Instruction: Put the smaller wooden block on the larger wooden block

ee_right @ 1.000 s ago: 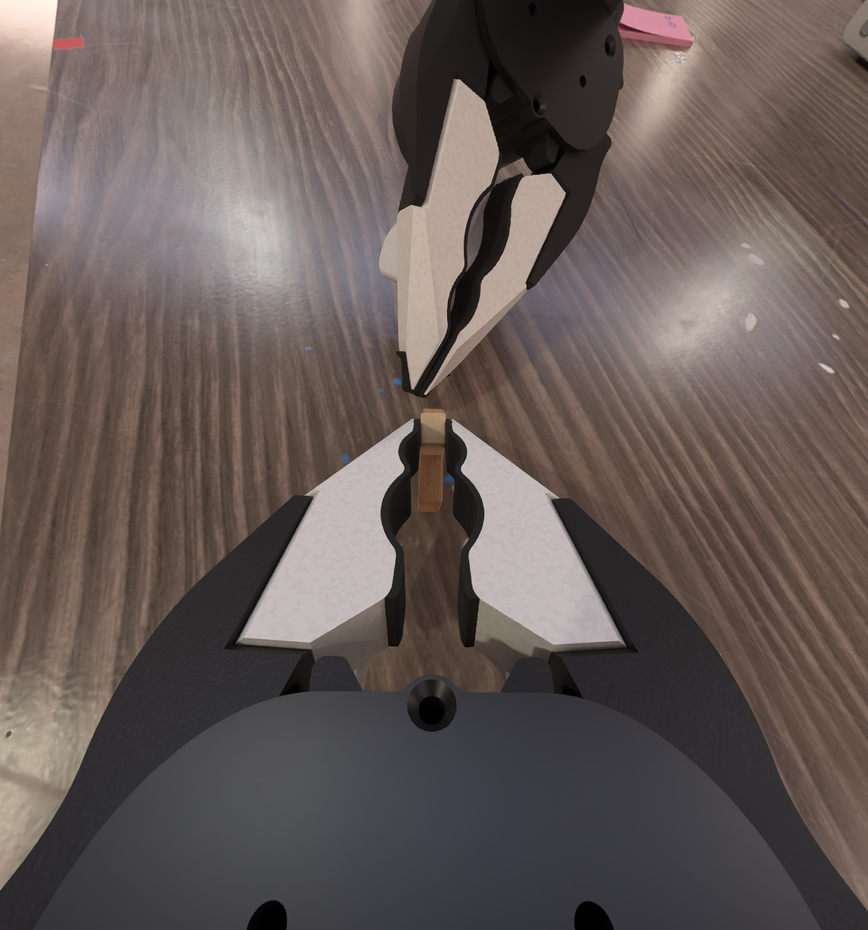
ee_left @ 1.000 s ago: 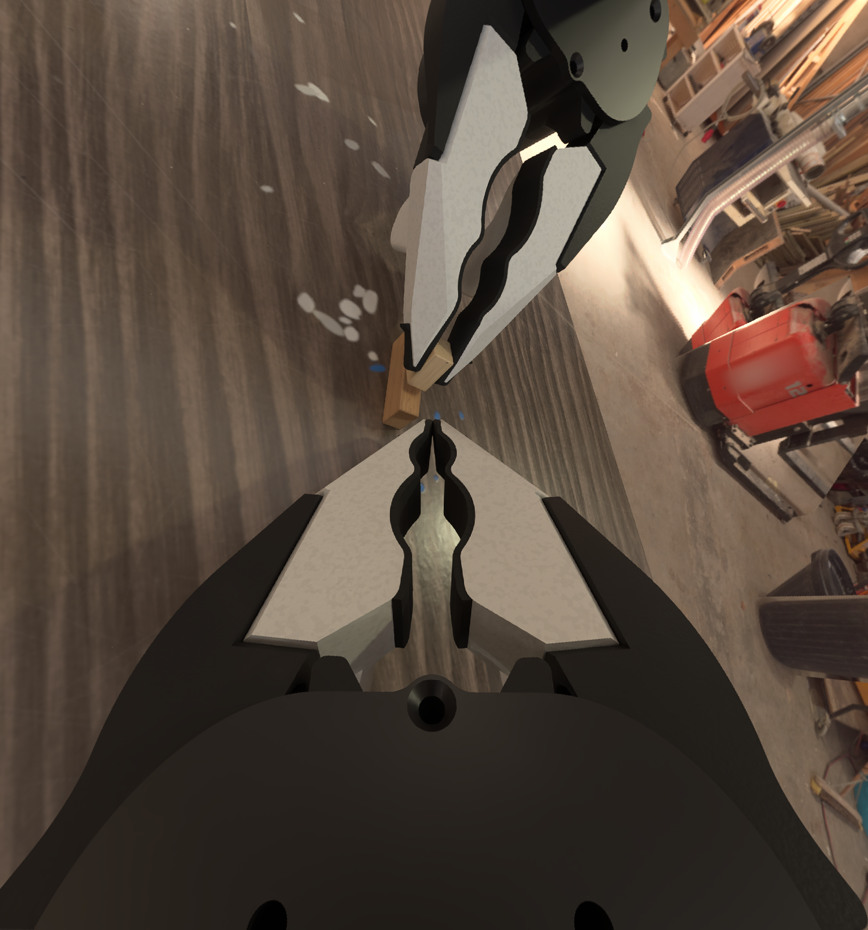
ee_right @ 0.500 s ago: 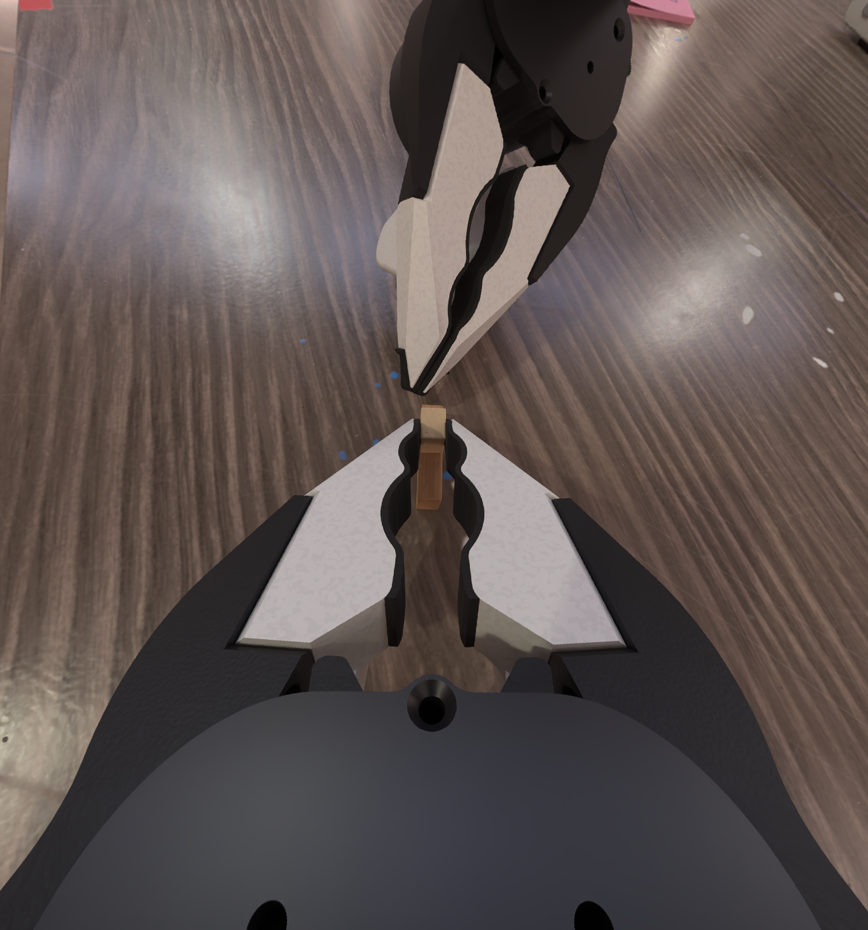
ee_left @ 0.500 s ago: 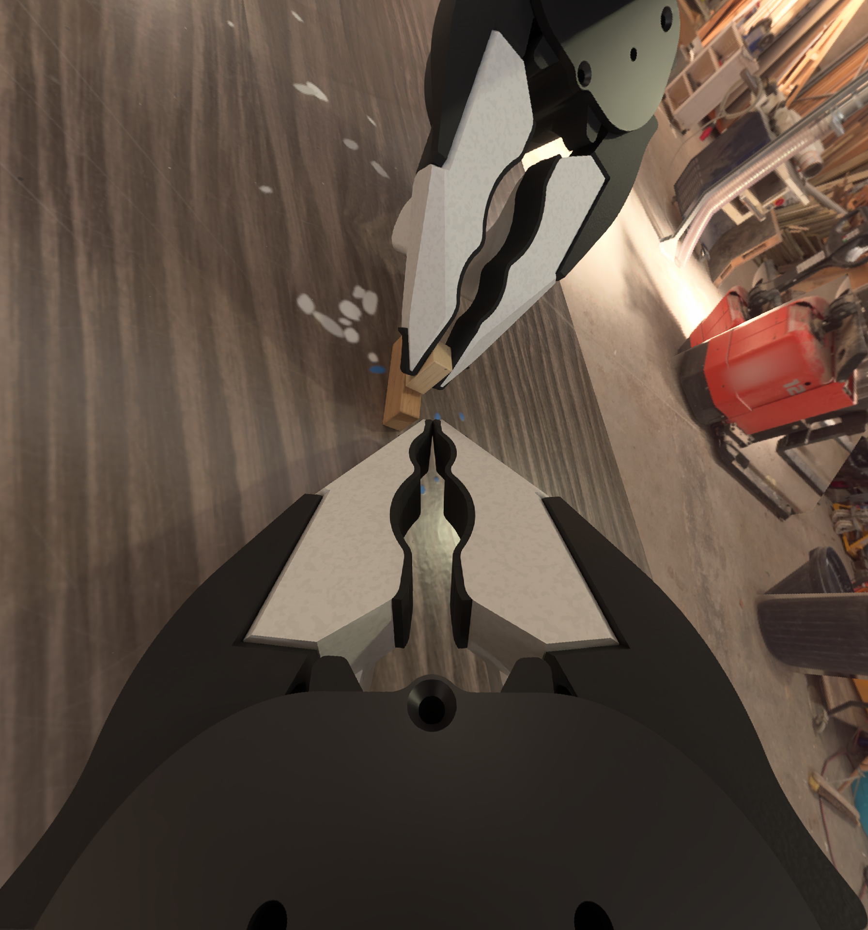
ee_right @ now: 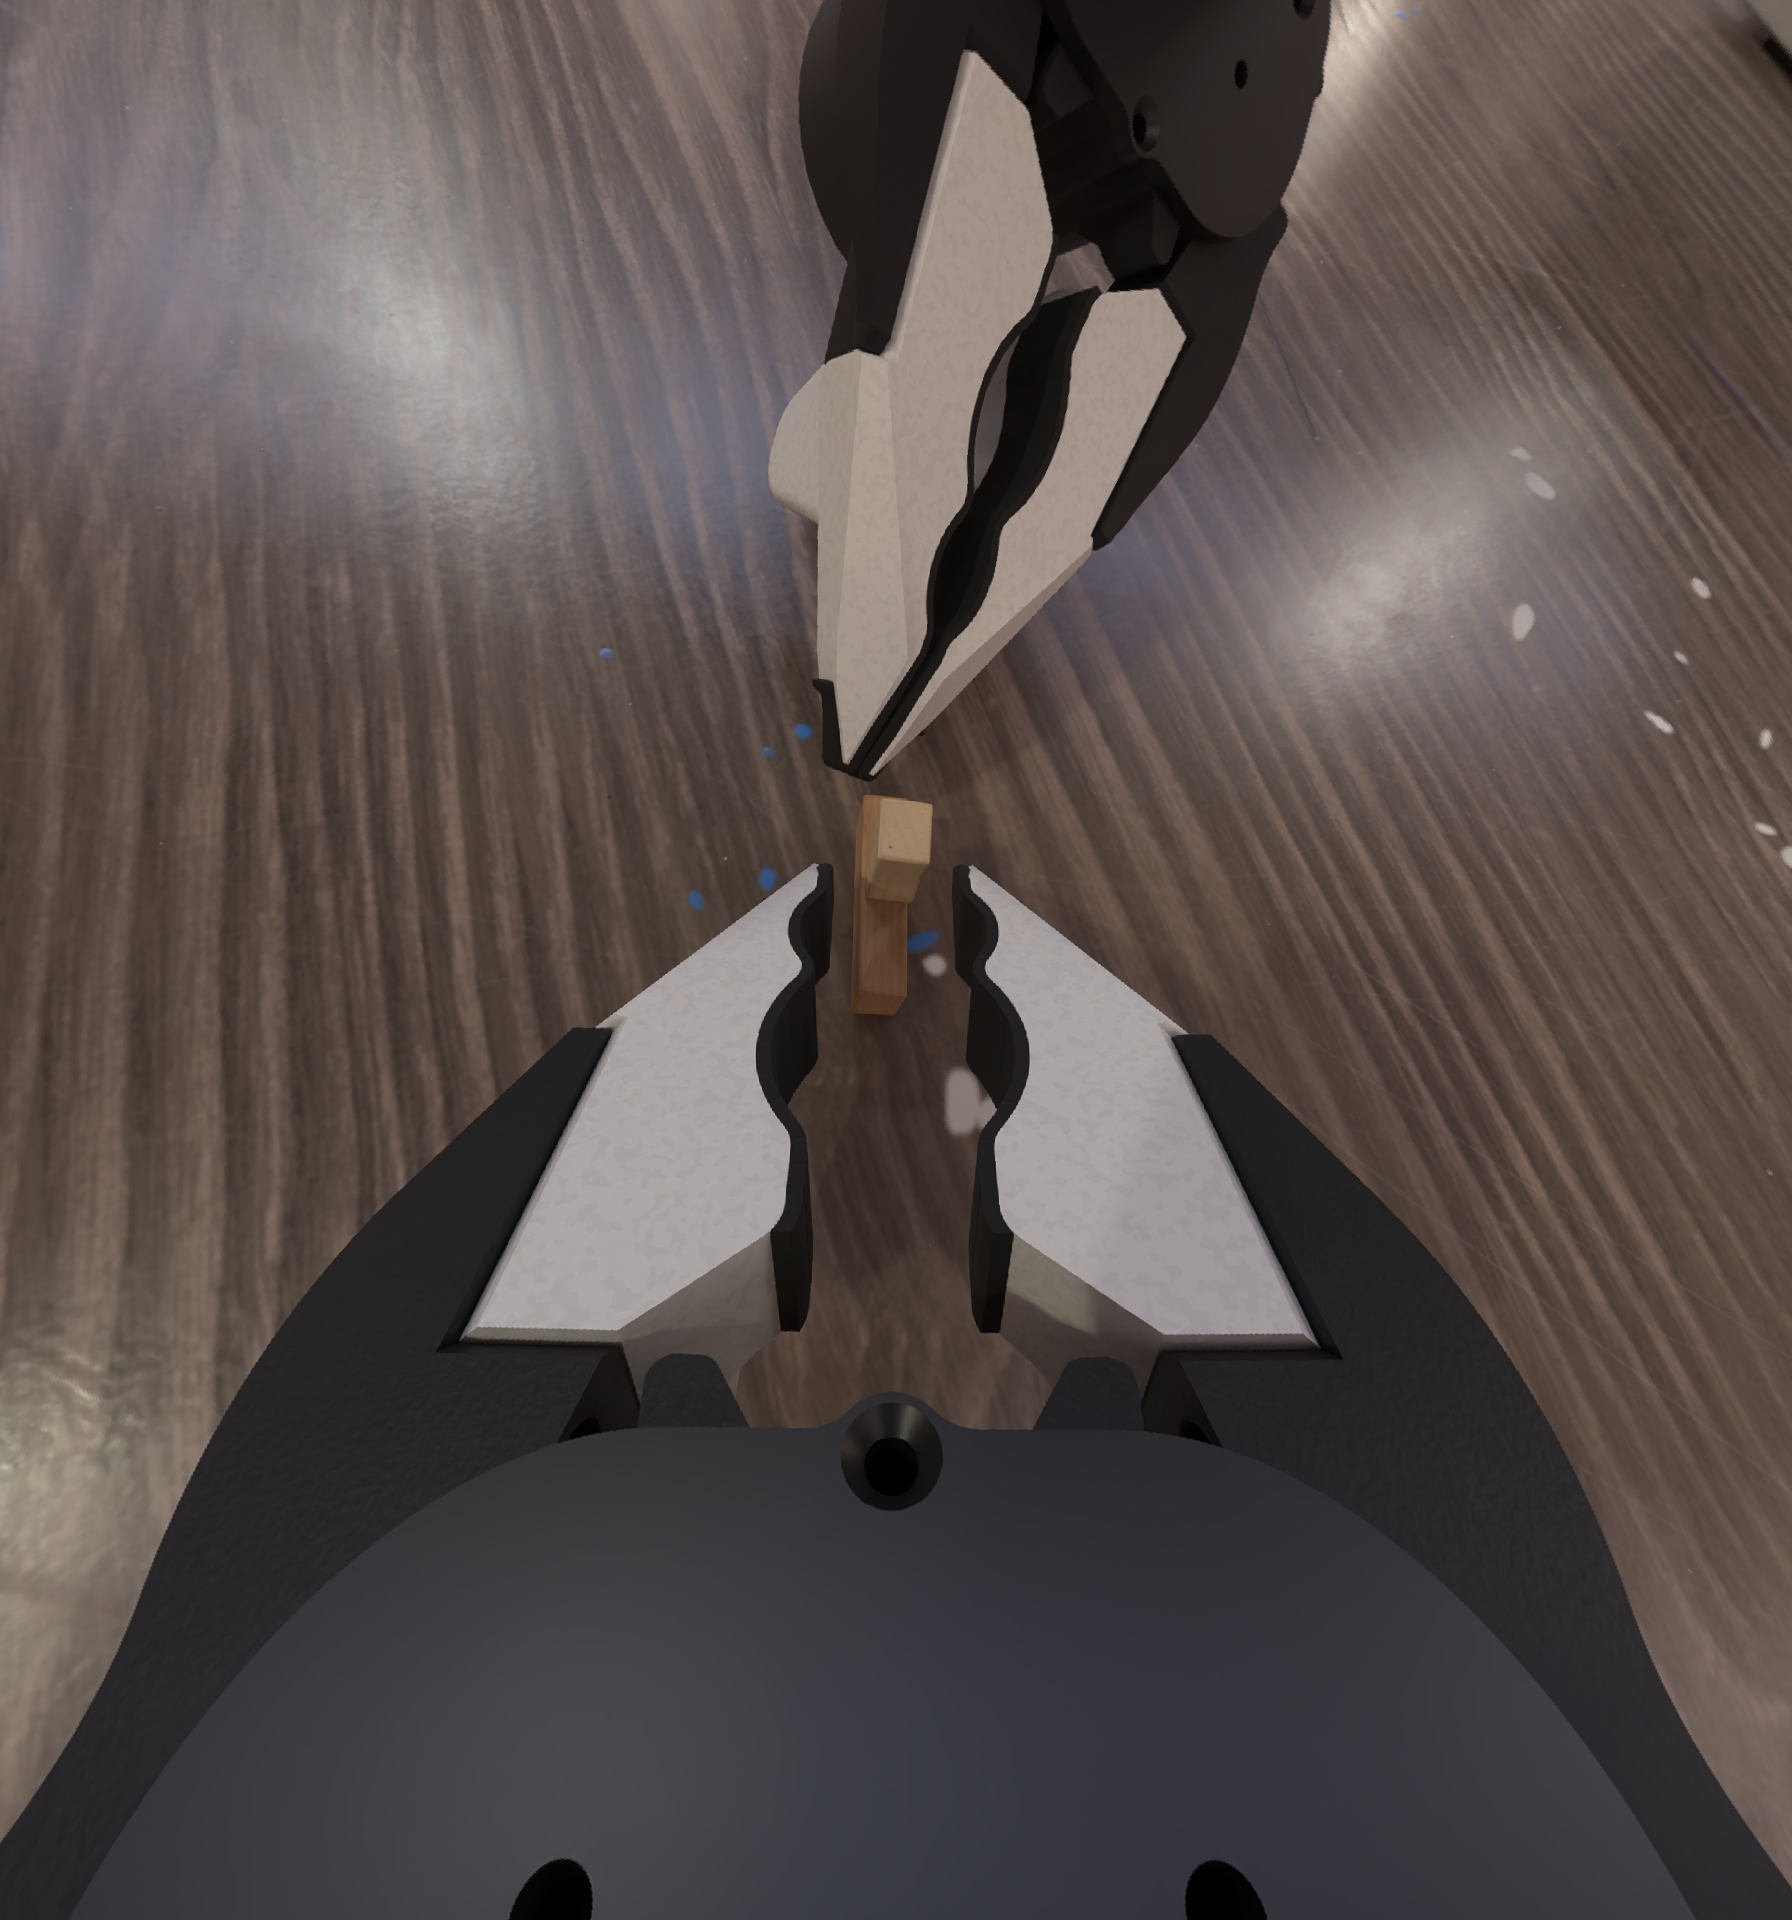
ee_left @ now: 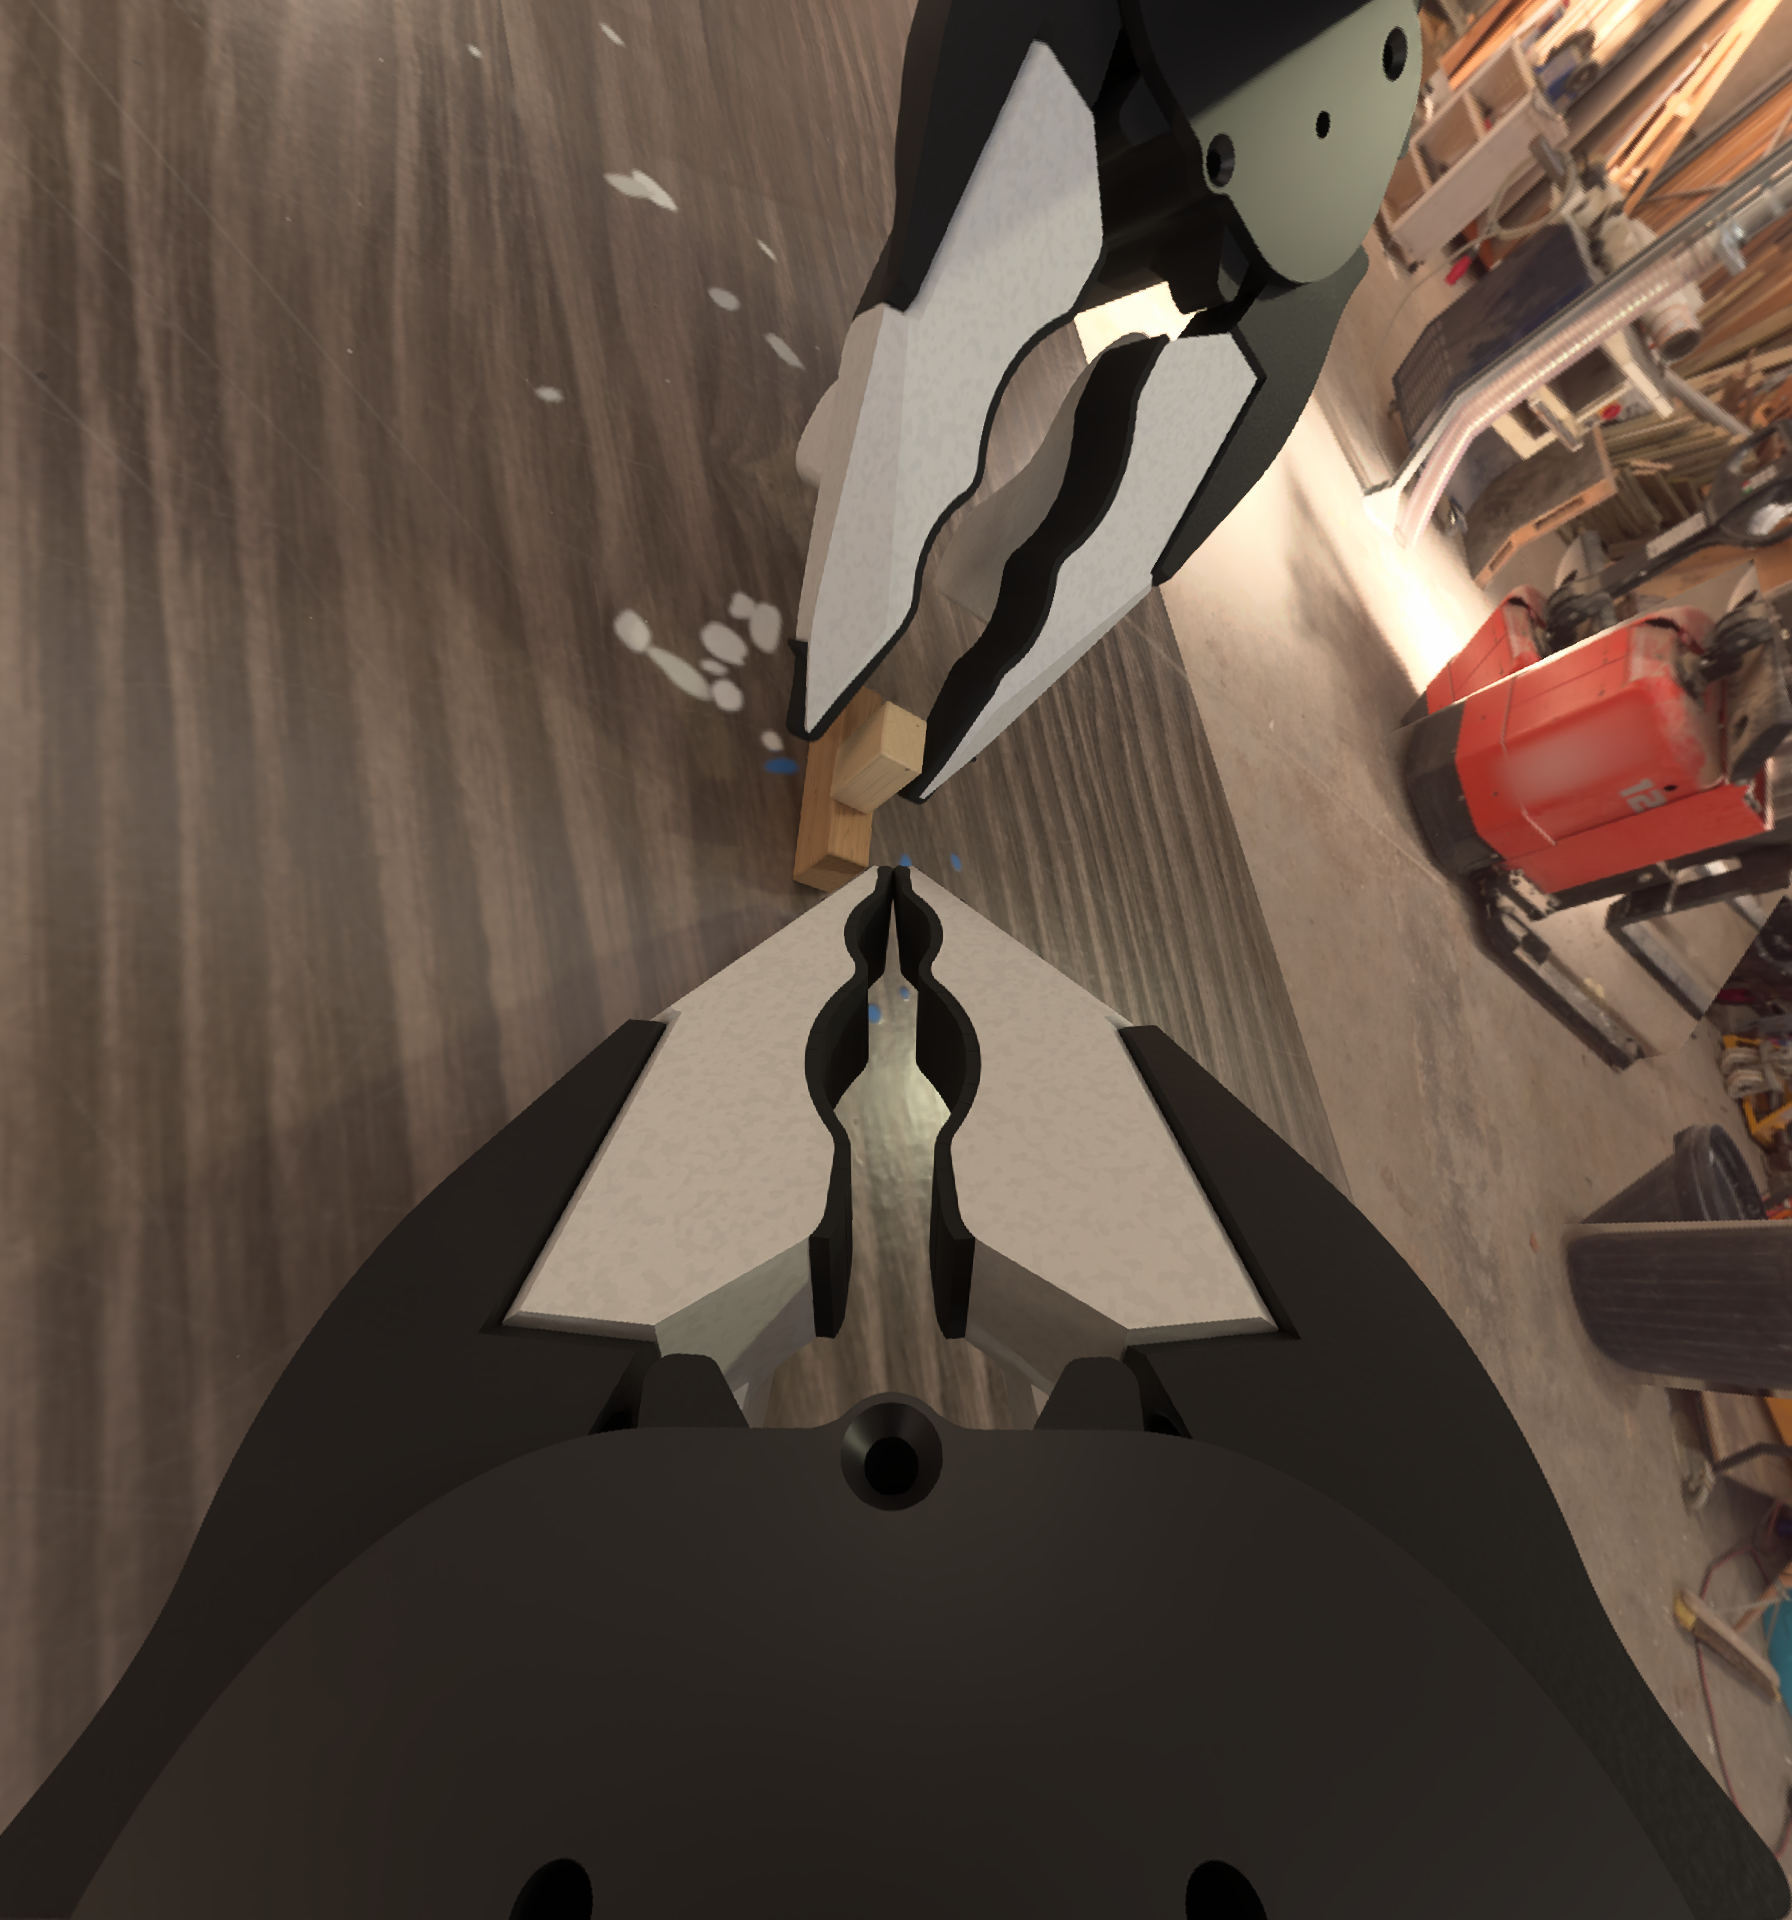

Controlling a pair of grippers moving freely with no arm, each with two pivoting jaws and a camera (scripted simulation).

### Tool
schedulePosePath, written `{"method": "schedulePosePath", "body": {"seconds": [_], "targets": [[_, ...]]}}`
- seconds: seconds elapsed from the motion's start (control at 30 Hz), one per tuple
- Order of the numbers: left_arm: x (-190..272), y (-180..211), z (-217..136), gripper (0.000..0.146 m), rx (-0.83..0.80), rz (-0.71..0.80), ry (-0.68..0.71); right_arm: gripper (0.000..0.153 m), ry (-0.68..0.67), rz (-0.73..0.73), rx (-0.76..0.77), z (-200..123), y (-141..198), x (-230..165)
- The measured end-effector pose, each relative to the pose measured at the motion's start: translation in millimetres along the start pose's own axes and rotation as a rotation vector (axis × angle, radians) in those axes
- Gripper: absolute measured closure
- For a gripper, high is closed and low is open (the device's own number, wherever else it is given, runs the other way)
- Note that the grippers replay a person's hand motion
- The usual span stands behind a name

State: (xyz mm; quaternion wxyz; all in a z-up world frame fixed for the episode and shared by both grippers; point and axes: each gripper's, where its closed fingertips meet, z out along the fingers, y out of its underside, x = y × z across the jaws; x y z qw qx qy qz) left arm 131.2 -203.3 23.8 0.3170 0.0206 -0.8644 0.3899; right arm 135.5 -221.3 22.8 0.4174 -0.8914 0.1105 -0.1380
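A small pale wooden cube (ee_right: 900, 837) sits atop a longer, flat tan wooden block (ee_right: 879, 951) on a dark wood-grain table (ee_right: 300, 727). The right black-and-white two-finger gripper (ee_right: 890, 899) hangs above the stack, fingers apart on either side of it. The left gripper (ee_left: 892, 881), fingers together and empty, points at the blocks' end.

Left tongs (ee_left: 892, 883), right tongs (ee_right: 890, 894): matte black rounded bodies; pale speckled grey wedge-shaped fingers with wavy black inner edges; one recessed central screw hole each.
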Motion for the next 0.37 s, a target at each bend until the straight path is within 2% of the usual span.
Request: {"method": "schedulePosePath", "body": {"seconds": [0.17,0.37], "targets": [[-0.2,-0.1,0.0,0.146,0.000,0.001,-0.001,0.128,-0.006,0.058,0.016,-8.2,-1.3,1.9],[-0.4,-0.2,0.1,0.146,0.000,0.002,-0.001,0.121,0.002,0.115,-0.035,-2.5,2.7,-0.5]]}}
